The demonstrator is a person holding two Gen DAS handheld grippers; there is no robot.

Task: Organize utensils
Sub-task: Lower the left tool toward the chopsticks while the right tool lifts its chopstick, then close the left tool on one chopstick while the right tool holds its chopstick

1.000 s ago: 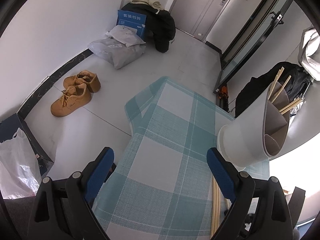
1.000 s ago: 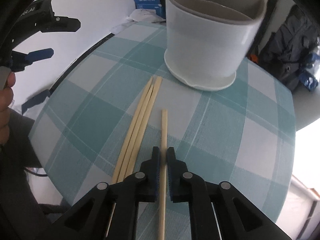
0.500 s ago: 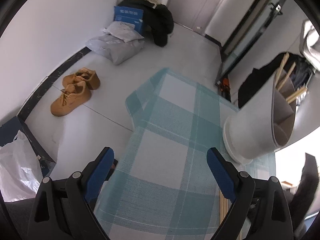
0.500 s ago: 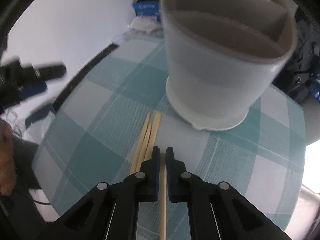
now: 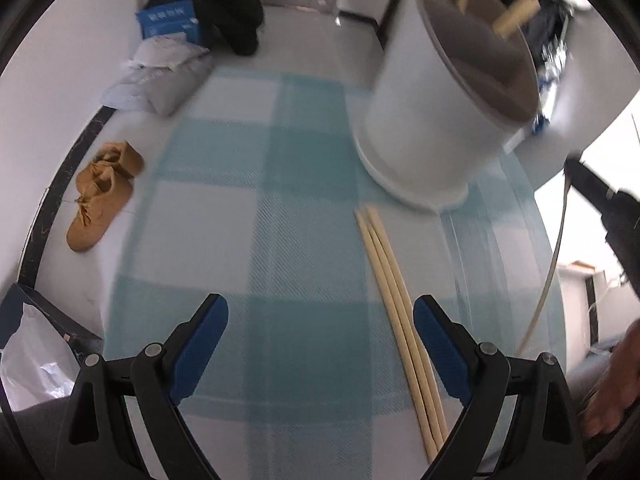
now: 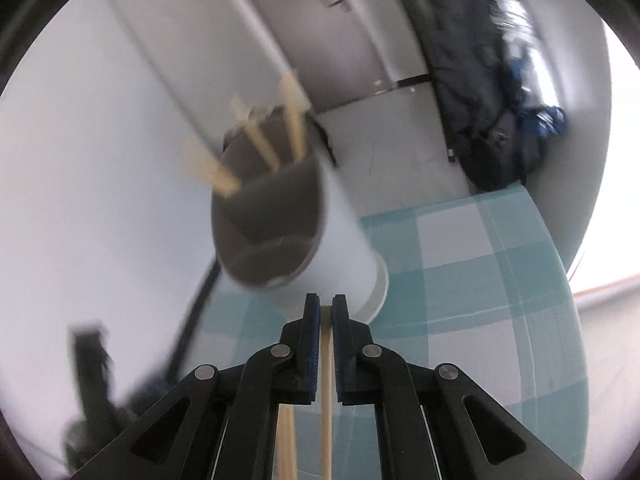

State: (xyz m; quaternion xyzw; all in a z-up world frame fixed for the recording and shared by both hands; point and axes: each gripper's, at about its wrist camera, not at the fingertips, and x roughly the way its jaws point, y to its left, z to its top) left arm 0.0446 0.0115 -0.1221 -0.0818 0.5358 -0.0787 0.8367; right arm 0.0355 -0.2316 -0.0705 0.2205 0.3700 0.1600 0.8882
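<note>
Clamped together on a single chopstick (image 6: 326,400), our right gripper (image 6: 326,308) held the pale stick between its blue pads, the shaft running straight back toward six o'clock in the right wrist view. Our left gripper (image 5: 320,344) stood with its jaws wide apart and nothing between them, poised above the teal-and-white checked tablecloth (image 5: 248,240).

Three more chopsticks (image 5: 396,300) lay side by side on the cloth, their tips pointing toward eleven o'clock and their shafts passing just inside the left gripper's right-hand finger (image 5: 438,344); we could not tell whether that finger touched them. At one o'clock from them stood the white utensil holder (image 5: 432,132), its grey interior divided into compartments, with several sticks (image 5: 516,16) already leaning out of it. Its base sat near the tips of the three loose chopsticks, a little apart from them.

From the right wrist, we saw the same holder (image 6: 340,248) at twelve o'clock, directly beyond the closed fingertips, blurred, its mouth tilted toward ten o'clock. The held chopstick's far end sat at the pads, against the holder's white wall in the picture; whether it touched we could not tell.

On the floor at nine o'clock in the left wrist view lay a pair of tan shoes (image 5: 100,200), and at eleven o'clock a blue box (image 5: 170,22) beside dark clothing (image 5: 236,20).
</note>
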